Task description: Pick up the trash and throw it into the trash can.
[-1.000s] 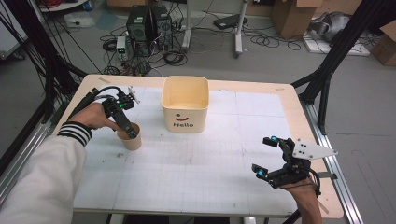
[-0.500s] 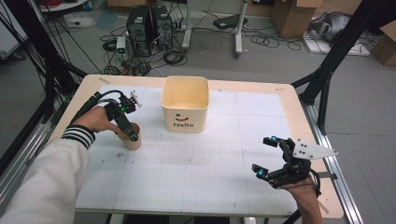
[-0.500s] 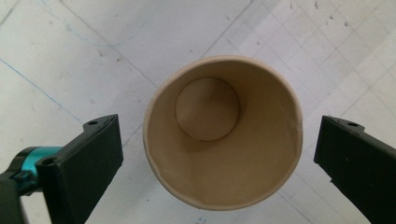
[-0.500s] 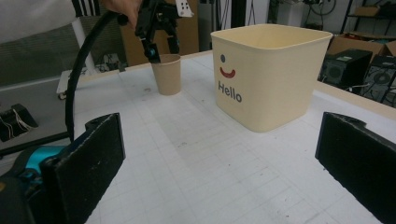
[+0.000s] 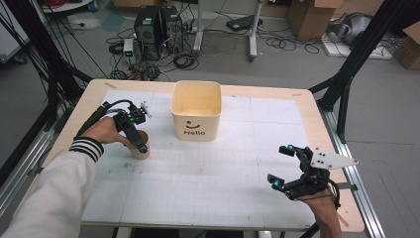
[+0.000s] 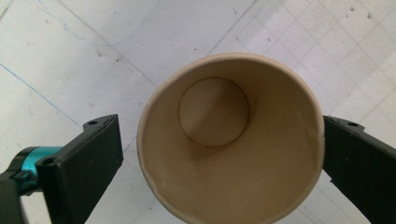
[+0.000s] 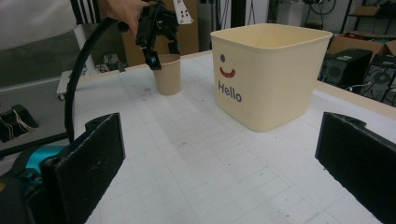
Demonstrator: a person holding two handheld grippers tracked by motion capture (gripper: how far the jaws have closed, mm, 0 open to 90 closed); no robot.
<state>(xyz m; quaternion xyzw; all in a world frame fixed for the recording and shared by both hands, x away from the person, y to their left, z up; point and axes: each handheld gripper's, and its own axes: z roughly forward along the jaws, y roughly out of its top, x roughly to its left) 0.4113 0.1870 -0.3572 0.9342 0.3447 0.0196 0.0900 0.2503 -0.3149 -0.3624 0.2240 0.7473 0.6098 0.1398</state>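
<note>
A brown paper cup point(image 5: 142, 152) stands upright and empty on the white gridded mat at the left. My left gripper point(image 5: 140, 144) comes down over it from above and is open. In the left gripper view the cup point(image 6: 229, 140) sits between the two jaws of my left gripper point(image 6: 219, 158); the right jaw is at the rim and the left jaw stands a little apart. My right gripper point(image 5: 280, 165) hovers open near the front right of the table with nothing in it. The right gripper view shows the cup point(image 7: 168, 77) far off under the left gripper point(image 7: 161, 51).
A cream square bin point(image 5: 196, 111) marked "Hello" stands at the back middle of the mat, also seen as the bin point(image 7: 271, 74) in the right gripper view. A black cable point(image 5: 99, 116) trails from the left gripper. The table edge point(image 5: 346, 198) runs just right of the right hand.
My left gripper has come down and slightly forward, so its jaws now straddle the cup. The right gripper and the bin have not moved.
</note>
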